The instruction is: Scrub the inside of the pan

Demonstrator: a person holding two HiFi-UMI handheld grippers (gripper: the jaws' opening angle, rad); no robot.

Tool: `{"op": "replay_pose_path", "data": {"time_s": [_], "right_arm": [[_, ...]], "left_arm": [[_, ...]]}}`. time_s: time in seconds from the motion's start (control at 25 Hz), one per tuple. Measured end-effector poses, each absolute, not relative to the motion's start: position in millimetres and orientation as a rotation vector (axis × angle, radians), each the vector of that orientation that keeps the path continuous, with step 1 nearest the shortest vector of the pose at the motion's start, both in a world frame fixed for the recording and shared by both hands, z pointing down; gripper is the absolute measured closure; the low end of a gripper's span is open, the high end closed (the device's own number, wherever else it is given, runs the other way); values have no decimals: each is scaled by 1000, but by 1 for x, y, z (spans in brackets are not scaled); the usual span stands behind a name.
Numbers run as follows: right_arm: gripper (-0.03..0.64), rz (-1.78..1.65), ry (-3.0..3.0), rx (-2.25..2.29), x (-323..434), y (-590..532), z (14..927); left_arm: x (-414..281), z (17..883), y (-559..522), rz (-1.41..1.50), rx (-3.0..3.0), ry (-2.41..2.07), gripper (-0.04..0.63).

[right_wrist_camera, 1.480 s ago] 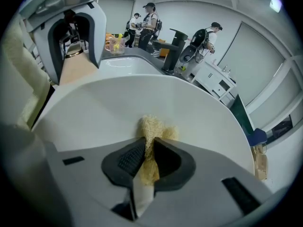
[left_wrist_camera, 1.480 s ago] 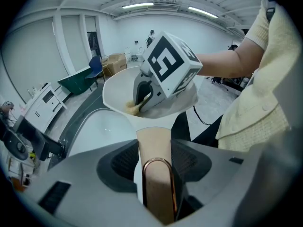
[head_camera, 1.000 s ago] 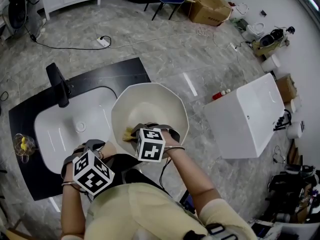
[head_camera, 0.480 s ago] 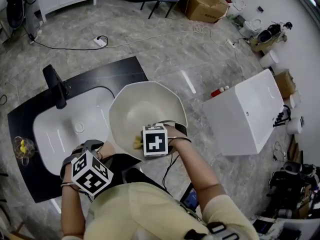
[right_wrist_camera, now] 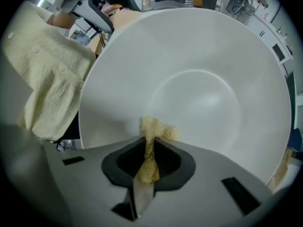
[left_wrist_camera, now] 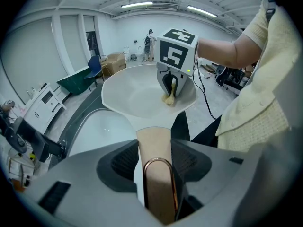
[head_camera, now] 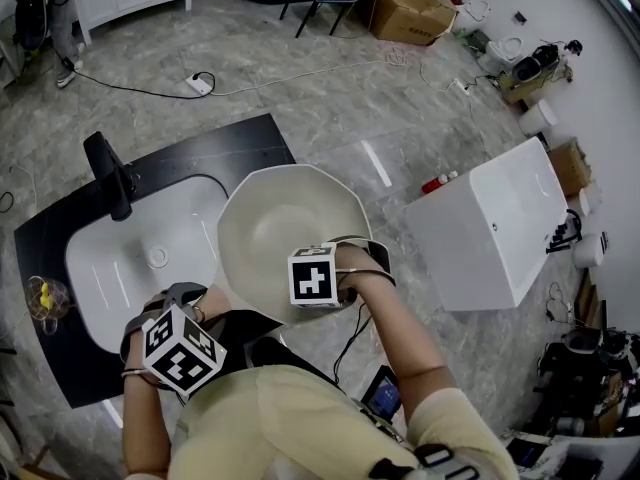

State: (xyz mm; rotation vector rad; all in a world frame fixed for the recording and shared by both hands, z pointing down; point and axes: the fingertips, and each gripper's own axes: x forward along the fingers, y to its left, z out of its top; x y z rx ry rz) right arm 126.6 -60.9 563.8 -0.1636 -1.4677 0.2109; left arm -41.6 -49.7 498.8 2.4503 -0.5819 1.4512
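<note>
The pan (head_camera: 275, 213) is held in the air, partly over the sink (head_camera: 120, 268) and the edge of the dark worktop (head_camera: 240, 148). Its pale handle (left_wrist_camera: 154, 143) runs out toward 7 o'clock in the head view. The left gripper (left_wrist_camera: 157, 174) has its jaws set wide and clamped on that handle, so this hand carries the whole pan. The right gripper (right_wrist_camera: 149, 157) has its jaws pinched tight on a yellow sponge (right_wrist_camera: 156, 126), whose free end presses on the sloping inner wall at about 5 o'clock in the head view, just short of the flat base. To scrub well, I judge the left grip should stay firm and level, because any push from the sponge will tend to twist the pan about its handle. Moderate pressure aimed down into the bowl, not outward at the rim, looks safest. Circular passes from this wall across the base and on toward the far wall at 12 o'clock would cover the inside. Only a small tuft of sponge sticks out, so the jaws may scrape the pan if tipped too steeply.
</note>
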Motion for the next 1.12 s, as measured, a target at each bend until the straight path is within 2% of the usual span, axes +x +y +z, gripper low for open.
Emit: {"op": "replay_pose_path", "data": {"time_s": [0.52,1.12], "right_arm": [[552,24,-1320,240,169,-136,566],[552,-175,-1331,576,165,-197,570]], "left_arm": [[-40,497,-48,1446,2450,-593,381],[-42,499,-49,1441,2460,-611,382]]}}
